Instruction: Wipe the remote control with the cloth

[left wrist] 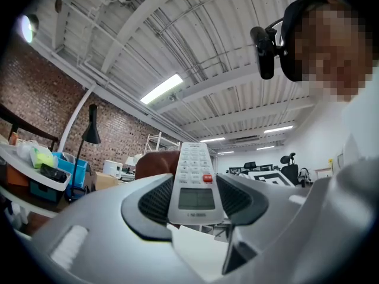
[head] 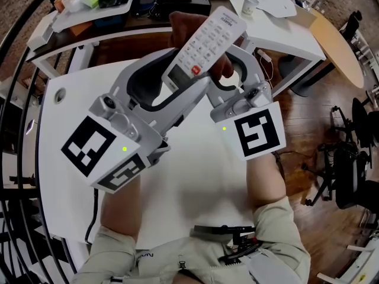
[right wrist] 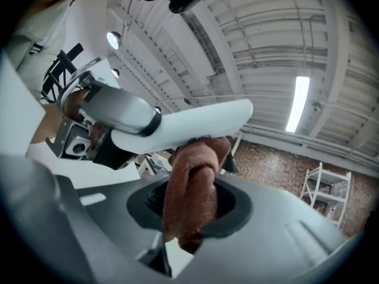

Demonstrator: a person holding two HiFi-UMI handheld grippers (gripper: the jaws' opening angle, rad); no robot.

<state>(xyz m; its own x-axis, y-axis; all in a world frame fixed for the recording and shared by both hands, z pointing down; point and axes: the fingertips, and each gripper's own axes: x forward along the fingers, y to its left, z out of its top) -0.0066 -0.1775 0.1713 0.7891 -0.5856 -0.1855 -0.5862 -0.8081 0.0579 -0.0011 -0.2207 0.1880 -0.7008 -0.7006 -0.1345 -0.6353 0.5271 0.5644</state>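
Clamping the remote control (left wrist: 193, 182) by its display end in the half-spread left gripper (left wrist: 195, 201); pinching the bunched cloth (right wrist: 192, 188) in the right gripper (right wrist: 190, 205), cloth touching the remote's back.

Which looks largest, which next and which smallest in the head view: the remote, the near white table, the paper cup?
Largest to smallest:
1. table
2. remote, held up near the camera, so it looks bigger
3. cup, far back

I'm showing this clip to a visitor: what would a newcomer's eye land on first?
The white remote control, held up over the white table with its lower end clamped in the left gripper. Right behind it, a brown cloth bunched in the right gripper meets the remote's back.
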